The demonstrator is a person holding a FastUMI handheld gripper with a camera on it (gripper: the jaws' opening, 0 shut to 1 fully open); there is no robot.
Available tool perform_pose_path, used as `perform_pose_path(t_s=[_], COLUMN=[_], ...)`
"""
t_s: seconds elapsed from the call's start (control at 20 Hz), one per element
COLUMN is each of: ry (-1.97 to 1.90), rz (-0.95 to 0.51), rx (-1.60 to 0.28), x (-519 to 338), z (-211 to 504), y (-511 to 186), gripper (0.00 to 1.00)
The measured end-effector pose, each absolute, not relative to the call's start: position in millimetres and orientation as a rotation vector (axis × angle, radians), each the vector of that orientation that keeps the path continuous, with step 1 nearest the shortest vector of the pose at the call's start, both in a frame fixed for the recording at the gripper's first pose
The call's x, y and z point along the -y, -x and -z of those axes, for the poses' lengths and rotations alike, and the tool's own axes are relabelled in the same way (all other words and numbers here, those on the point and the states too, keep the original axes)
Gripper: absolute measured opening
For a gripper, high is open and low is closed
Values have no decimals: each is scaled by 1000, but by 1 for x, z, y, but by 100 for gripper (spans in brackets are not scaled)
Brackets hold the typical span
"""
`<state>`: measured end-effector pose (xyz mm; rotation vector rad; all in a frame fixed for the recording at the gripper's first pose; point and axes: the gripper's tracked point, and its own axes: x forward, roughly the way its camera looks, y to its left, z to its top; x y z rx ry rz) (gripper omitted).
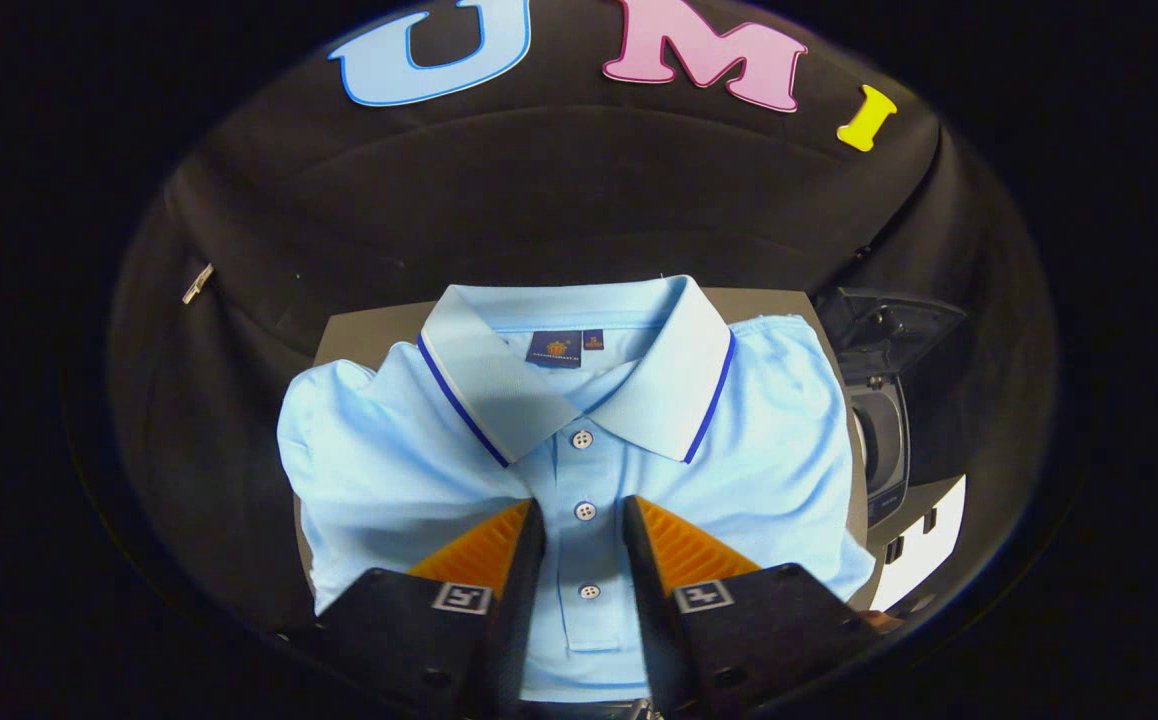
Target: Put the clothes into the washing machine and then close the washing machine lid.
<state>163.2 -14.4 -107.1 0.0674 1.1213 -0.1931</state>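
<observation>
**Folded polo shirt beneath a parted gripper, washer off to the right**

A light blue polo shirt (579, 440) lies folded, front up, on a grey-brown tabletop (364, 330) in front of the black cloth wall. Its collar (579, 350) is paler than the body, spread flat to both sides and edged with a thin dark blue stripe near each border. A small dark blue label sits inside the neck, just under the back of the collar. Three white buttons run down the placket; the top one sits where the collar points meet, the second and third lie lower along the same line. The sleeves are tucked in, so the shirt forms a rough rectangle, with the left shoulder bulging a little past the table edge.

The gripper (584, 515) is poised over the lower half of the shirt. Its two fingers (499, 545) stand apart with a clear gap, and nothing is clamped in them. The placket runs straight through that gap: the middle button lies between the fingertips, the bottom button lies between the fingers further back, and the top button and collar are just ahead of the tips. Whether the fingers rest on the fabric or hang just above it cannot be told.

To the right of the shirt, beyond the table edge, a dark washing machine (884, 440) shows with its lid (884, 325) raised.
</observation>
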Motion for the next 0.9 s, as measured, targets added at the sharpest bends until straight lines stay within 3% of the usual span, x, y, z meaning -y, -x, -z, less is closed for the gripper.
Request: perform_pose_path(t_s=[0.05,0.2,0.3,0.5,0.55,0.9], ry=[-77,-71,-80,-76,-70,-83], rz=[194,190,180,184,184,151], rx=[-1117,-1109,-1101,-1053,-1046,-867], x=[12,15,15,18,17,11], z=[107,104,105,103,103,90], y=[-163,-163,-166,-166,-165,-167], gripper=[47,47,16,16,6,5])
